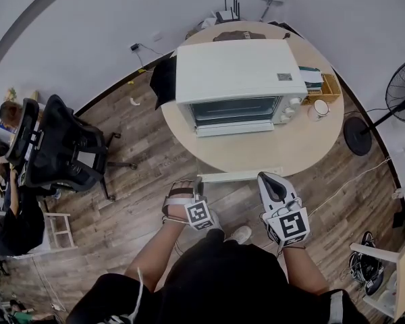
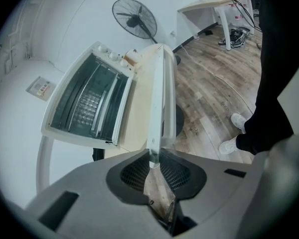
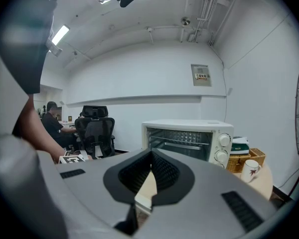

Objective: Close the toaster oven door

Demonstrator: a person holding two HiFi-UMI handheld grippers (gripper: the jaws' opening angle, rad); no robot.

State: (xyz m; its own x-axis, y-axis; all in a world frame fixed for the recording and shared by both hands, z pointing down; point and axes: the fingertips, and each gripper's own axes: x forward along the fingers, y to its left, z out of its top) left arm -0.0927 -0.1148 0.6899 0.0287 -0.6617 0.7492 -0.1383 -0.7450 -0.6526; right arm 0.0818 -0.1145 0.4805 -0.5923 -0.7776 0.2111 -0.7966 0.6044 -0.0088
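A white toaster oven (image 1: 236, 69) stands on the round wooden table (image 1: 304, 147), its door folded down toward me. The door's white front bar (image 1: 239, 175) lies over the table's near edge. My left gripper (image 1: 198, 182) pinches that bar's left end. In the left gripper view the bar (image 2: 157, 98) runs away from the jaws (image 2: 154, 161), with the open oven (image 2: 89, 101) to its left. My right gripper (image 1: 271, 177) is shut and empty just by the bar's right end. The right gripper view looks over its closed jaws (image 3: 150, 153) into the oven (image 3: 187, 138).
A white mug (image 1: 320, 108) and a wicker basket (image 1: 327, 86) stand right of the oven. A floor fan (image 1: 401, 93) is at the right. A black office chair (image 1: 61, 147) and a seated person are at the left, on the wood floor.
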